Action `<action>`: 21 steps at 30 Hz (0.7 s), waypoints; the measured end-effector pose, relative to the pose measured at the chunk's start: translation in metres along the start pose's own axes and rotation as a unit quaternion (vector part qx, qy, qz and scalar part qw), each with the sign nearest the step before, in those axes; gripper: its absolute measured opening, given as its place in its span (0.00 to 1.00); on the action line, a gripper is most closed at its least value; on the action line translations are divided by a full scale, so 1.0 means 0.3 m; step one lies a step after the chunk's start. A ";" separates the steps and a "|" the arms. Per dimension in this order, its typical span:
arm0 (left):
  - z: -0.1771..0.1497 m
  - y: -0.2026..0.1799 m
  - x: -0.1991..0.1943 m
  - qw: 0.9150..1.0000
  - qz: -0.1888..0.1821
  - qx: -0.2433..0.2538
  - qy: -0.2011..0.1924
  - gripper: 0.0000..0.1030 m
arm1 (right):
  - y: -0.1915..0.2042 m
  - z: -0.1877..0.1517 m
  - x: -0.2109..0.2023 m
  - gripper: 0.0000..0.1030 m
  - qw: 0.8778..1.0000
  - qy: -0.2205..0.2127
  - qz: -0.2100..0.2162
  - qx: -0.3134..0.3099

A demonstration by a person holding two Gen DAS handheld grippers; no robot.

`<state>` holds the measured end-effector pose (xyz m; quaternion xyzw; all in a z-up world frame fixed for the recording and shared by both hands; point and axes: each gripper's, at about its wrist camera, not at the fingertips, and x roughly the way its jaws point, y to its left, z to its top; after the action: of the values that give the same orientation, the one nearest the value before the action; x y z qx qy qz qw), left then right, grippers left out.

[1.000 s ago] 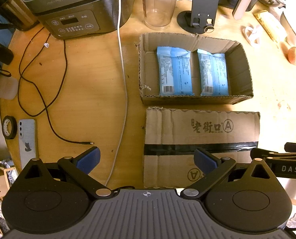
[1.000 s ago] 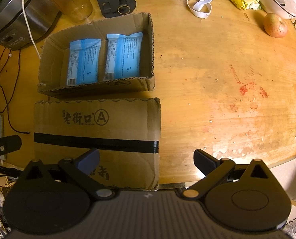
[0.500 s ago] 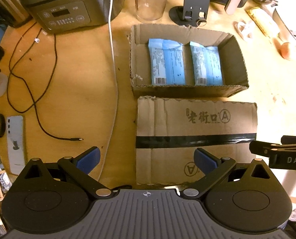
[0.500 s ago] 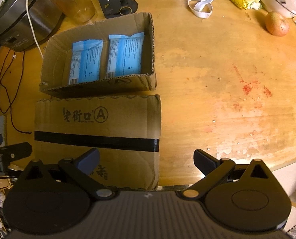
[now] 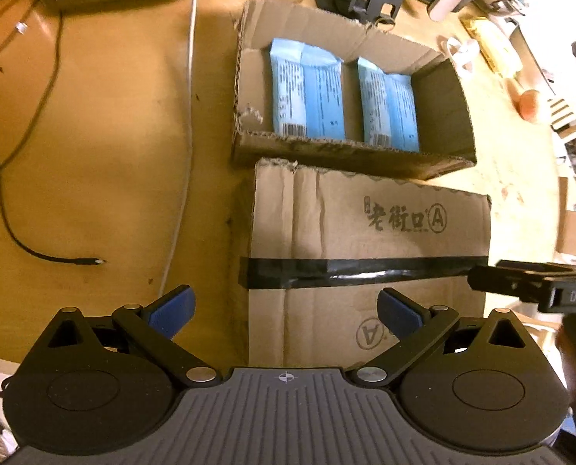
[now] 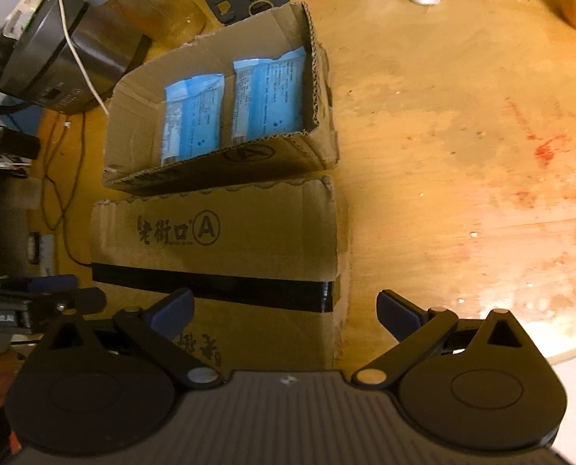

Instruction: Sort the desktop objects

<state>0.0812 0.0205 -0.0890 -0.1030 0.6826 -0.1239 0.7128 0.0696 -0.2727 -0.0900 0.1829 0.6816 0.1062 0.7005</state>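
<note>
Hovering over the taped box (image 5: 369, 255), your left gripper (image 5: 286, 312) and right gripper (image 6: 286, 310) gape wide, grasping nothing; two blue packets (image 5: 307, 93) lie in the open box (image 5: 349, 155) just behind.

Bare table (image 6: 462, 162) right of boxes (image 6: 218, 240)

Round wooden table (image 6: 462, 124), warm light, red stains.

Both wrist cameras look steeply down at the table (image 5: 94, 147) from close above, each past its own claw. Ahead of both claws lie the same taped box (image 5: 365, 240) (image 6: 218, 244) and open box (image 5: 349, 155) (image 6: 218, 162).
</note>
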 end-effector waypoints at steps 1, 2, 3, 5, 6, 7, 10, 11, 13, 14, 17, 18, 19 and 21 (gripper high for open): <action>-0.004 0.013 0.002 1.000 -0.011 0.001 -0.001 1.00 | -0.013 0.002 0.005 1.00 1.000 0.002 0.011 0.002; -0.005 0.026 0.005 1.000 -0.022 0.001 -0.002 1.00 | -0.026 0.004 0.011 1.00 1.000 0.004 0.021 0.005; -0.003 0.040 0.011 0.999 -0.035 -0.002 -0.004 1.00 | -0.037 0.004 0.017 1.00 1.000 0.004 0.029 0.006; 0.002 0.070 0.023 0.998 -0.062 -0.012 -0.008 1.00 | -0.057 0.004 0.028 1.00 0.999 0.002 0.042 0.007; 0.004 0.085 0.027 0.997 -0.076 -0.015 -0.011 1.00 | -0.067 0.003 0.033 1.00 0.999 0.002 0.049 0.007; 0.006 0.098 0.029 0.996 -0.089 -0.018 -0.014 1.00 | -0.077 0.003 0.038 1.00 0.998 0.003 0.059 0.007; 0.008 0.125 0.038 0.994 -0.105 -0.016 -0.018 1.00 | -0.103 -0.001 0.054 1.00 0.996 0.009 0.088 0.007; 0.009 0.133 0.042 0.994 -0.110 -0.017 -0.017 1.00 | -0.111 -0.002 0.060 1.00 0.995 0.011 0.095 0.008; 0.011 0.150 0.052 0.992 -0.122 -0.022 -0.011 1.00 | -0.124 -0.005 0.068 1.00 0.995 0.012 0.103 0.010; 0.012 0.158 0.057 0.991 -0.128 -0.025 -0.009 1.00 | -0.130 -0.006 0.071 1.00 0.994 0.012 0.106 0.011; 0.020 0.183 0.071 0.987 -0.157 -0.038 -0.003 1.00 | -0.144 -0.008 0.078 1.00 0.994 0.012 0.111 0.014; 0.023 0.189 0.081 0.985 -0.165 -0.043 0.001 1.00 | -0.149 -0.008 0.078 0.99 0.993 0.011 0.112 0.016; 0.021 0.191 0.084 0.985 -0.167 -0.043 0.003 1.00 | -0.152 -0.007 0.076 0.98 0.993 0.010 0.114 0.017; 0.019 0.188 0.087 0.985 -0.170 -0.041 0.004 1.00 | -0.157 -0.004 0.071 0.96 0.993 0.007 0.117 0.019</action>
<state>0.0898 0.0655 -0.1313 -0.2466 0.6624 -0.2155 0.6738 0.0648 -0.3070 -0.1285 0.2741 0.6623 0.1758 0.6747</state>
